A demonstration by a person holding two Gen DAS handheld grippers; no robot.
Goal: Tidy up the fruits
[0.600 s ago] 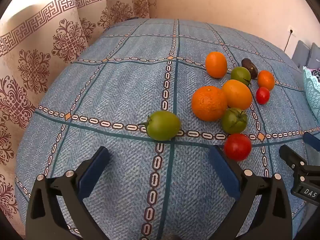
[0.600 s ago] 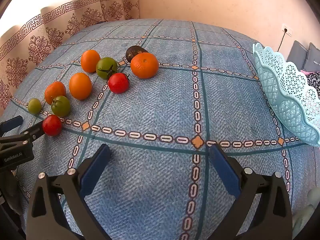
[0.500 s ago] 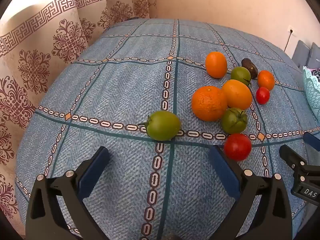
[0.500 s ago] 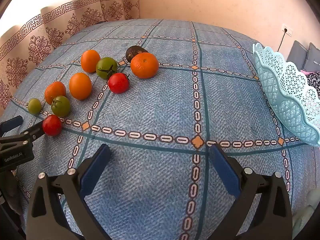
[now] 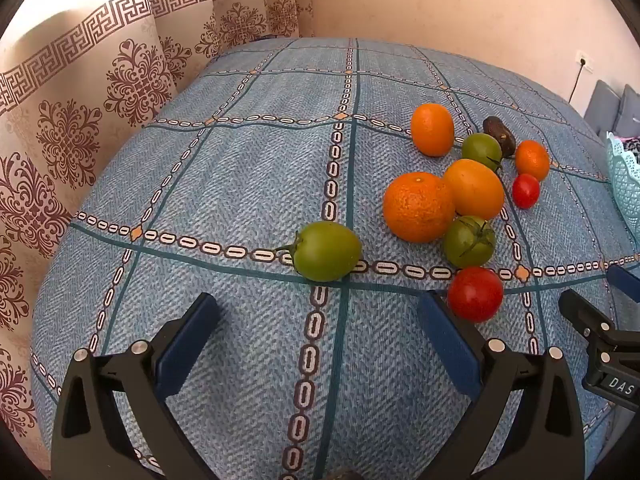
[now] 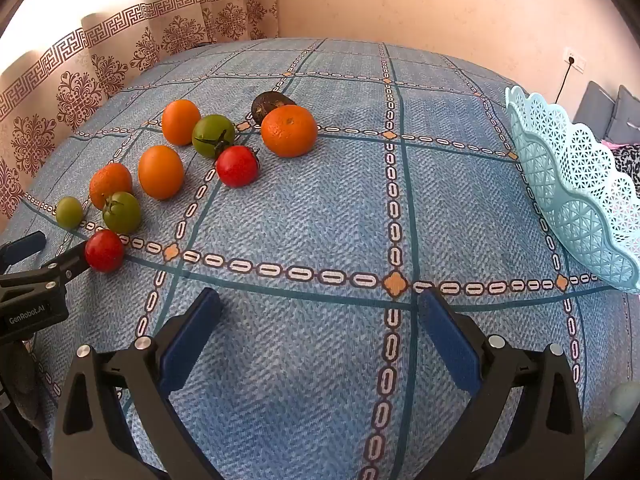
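Several fruits lie on a blue patterned tablecloth (image 5: 240,184). Nearest my left gripper (image 5: 318,312) is a green tomato (image 5: 327,250), with a red tomato (image 5: 475,294) just beyond its right finger. Behind them sit a rough orange (image 5: 418,206), a smooth orange (image 5: 474,189), another green tomato (image 5: 469,241) and several more fruits. My left gripper is open and holds nothing. My right gripper (image 6: 320,312) is open over bare cloth, with nothing between its fingers. A light blue lattice basket (image 6: 576,184) stands at the right. A large orange (image 6: 289,130) and a red tomato (image 6: 237,166) lie ahead of it to the left.
Patterned curtains (image 5: 80,120) hang along the table's left side. A beige wall (image 6: 400,4) with a socket and cable closes the back. Grey cushions (image 6: 612,116) show behind the basket. Each gripper shows at the edge of the other's view.
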